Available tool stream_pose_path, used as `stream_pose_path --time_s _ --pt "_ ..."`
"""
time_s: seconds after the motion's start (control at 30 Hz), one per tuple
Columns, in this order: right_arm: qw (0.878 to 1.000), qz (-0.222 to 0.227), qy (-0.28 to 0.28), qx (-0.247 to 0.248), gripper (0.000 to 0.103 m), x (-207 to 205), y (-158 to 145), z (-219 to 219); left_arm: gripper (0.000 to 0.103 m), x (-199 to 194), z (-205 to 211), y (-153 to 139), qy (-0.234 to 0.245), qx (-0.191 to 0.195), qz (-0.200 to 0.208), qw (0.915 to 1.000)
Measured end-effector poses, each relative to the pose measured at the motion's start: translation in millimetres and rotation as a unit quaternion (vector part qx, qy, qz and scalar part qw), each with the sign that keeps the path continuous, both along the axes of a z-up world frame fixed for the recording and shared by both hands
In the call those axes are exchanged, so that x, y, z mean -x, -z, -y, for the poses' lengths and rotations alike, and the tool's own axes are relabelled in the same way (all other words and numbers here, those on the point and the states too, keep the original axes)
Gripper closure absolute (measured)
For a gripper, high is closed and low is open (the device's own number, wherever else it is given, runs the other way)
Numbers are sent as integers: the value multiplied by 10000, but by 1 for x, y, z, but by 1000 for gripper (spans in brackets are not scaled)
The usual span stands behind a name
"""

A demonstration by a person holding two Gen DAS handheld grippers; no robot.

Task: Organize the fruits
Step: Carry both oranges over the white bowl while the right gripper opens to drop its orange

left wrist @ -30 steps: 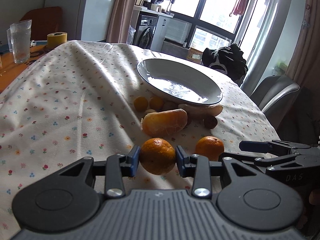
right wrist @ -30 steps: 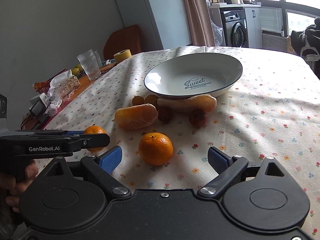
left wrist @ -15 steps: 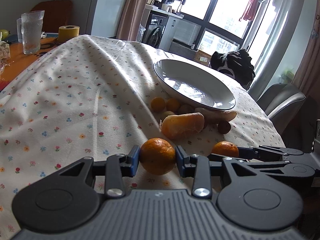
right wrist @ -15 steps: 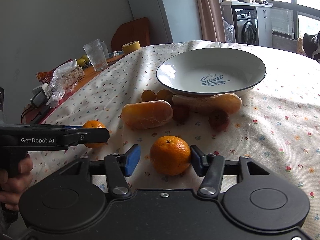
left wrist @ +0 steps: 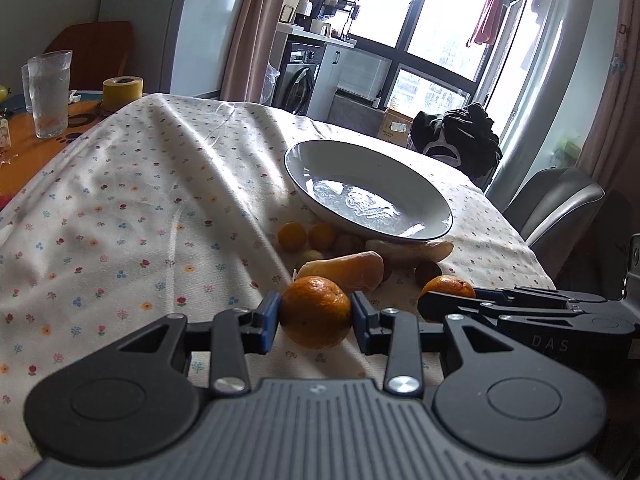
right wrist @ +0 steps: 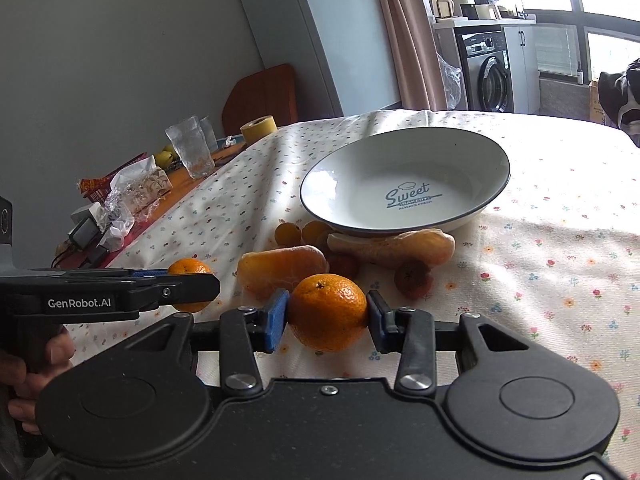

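2 mandarins: 1 is clamped in each gripper, presumably for transfer to the plate (right wrist: 404, 184).
Left gripper (left wrist: 314, 314): closed on the left mandarin (left wrist: 315, 312), both blue pads pressed against its sides.
Right gripper (right wrist: 327, 314): closed on the right mandarin (right wrist: 328, 311), gripped likewise.
Plate: empty, at 12 o'clock on the tablecloth (right wrist: 560, 240).
Remaining fruit (right wrist: 282, 270): clustered at the plate's near rim, awaiting sorting.
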State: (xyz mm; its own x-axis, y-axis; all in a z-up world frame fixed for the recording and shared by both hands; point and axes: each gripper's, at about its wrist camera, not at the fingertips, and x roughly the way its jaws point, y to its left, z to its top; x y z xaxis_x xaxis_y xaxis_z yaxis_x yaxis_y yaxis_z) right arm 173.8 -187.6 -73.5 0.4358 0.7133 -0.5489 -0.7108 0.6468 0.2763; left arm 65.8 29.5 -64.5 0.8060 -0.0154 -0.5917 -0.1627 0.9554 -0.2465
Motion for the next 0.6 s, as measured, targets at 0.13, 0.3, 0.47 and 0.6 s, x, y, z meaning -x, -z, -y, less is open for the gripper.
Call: stream_pose_path --time_s 0.13,0.3,0.47,0.6 --pt "9999 136 32 -24 63 -5 -6 1 67 -8 1 -6 -23 -11 78 10000" --pt "9997 215 112 -101 63 -16 -10 6 67 -19 3 -12 -38 -31 141 9999" --pt "9994 215 236 -128 63 -29 -10 7 67 -31 3 -17 -38 -48 223 9997" --pt "9990 260 316 -169 63 -38 -12 7 67 -42 4 -21 -23 -27 272 9996"
